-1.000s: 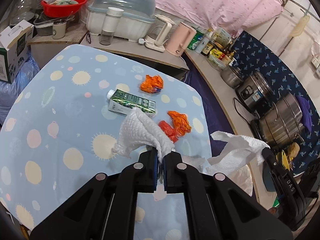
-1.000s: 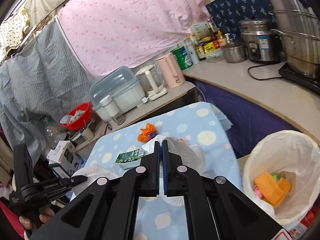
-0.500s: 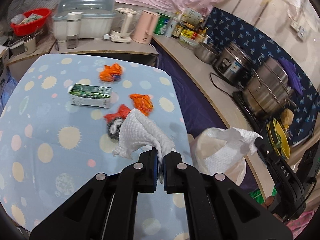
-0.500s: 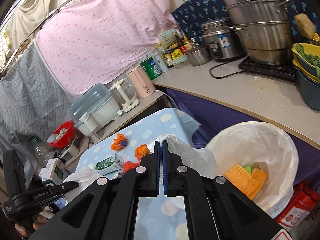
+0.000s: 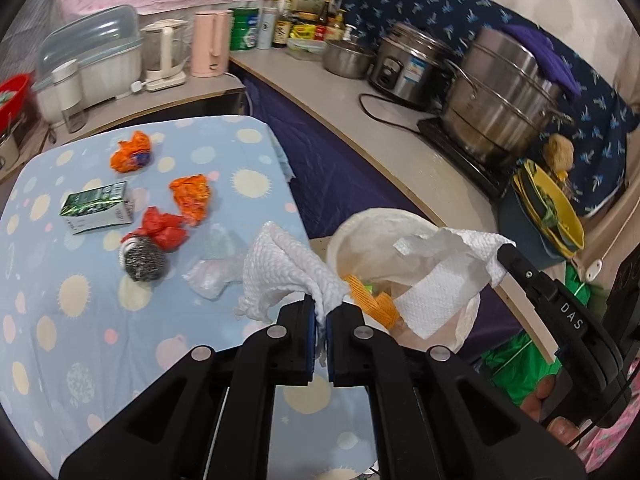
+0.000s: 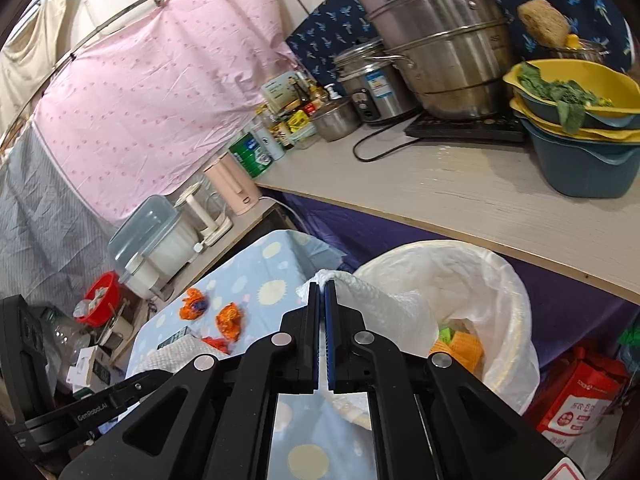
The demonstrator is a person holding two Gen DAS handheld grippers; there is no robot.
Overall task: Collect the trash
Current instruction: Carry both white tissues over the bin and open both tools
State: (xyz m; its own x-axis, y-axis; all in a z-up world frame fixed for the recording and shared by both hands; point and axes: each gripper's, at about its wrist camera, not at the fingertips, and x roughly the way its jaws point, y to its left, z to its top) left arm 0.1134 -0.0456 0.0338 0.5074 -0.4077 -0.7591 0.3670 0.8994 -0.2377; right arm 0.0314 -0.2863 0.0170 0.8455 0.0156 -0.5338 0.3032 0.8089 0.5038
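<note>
My left gripper (image 5: 321,318) is shut on a white paper towel (image 5: 280,268) at the table's right edge, beside the white-lined trash bin (image 5: 360,224). My right gripper (image 6: 322,292) is shut on another white paper towel (image 6: 384,308) and holds it over the bin (image 6: 500,280); that towel also shows in the left wrist view (image 5: 444,276). Orange scraps (image 6: 460,346) lie in the bin. On the blue dotted tablecloth (image 5: 60,320) lie two orange wrappers (image 5: 192,196), a red wrapper (image 5: 166,228), a green carton (image 5: 98,208), a steel scourer (image 5: 144,260) and clear plastic (image 5: 212,276).
A counter (image 6: 460,200) behind the bin carries steel pots (image 6: 444,36), a rice cooker (image 6: 376,84), stacked bowls (image 6: 580,120), a pink kettle (image 5: 210,44) and bottles. A red bag (image 6: 576,392) stands on the floor right of the bin.
Both grippers have moved right from over the table toward the bin, each still holding its paper towel. The right towel now hangs over the bin's opening.
</note>
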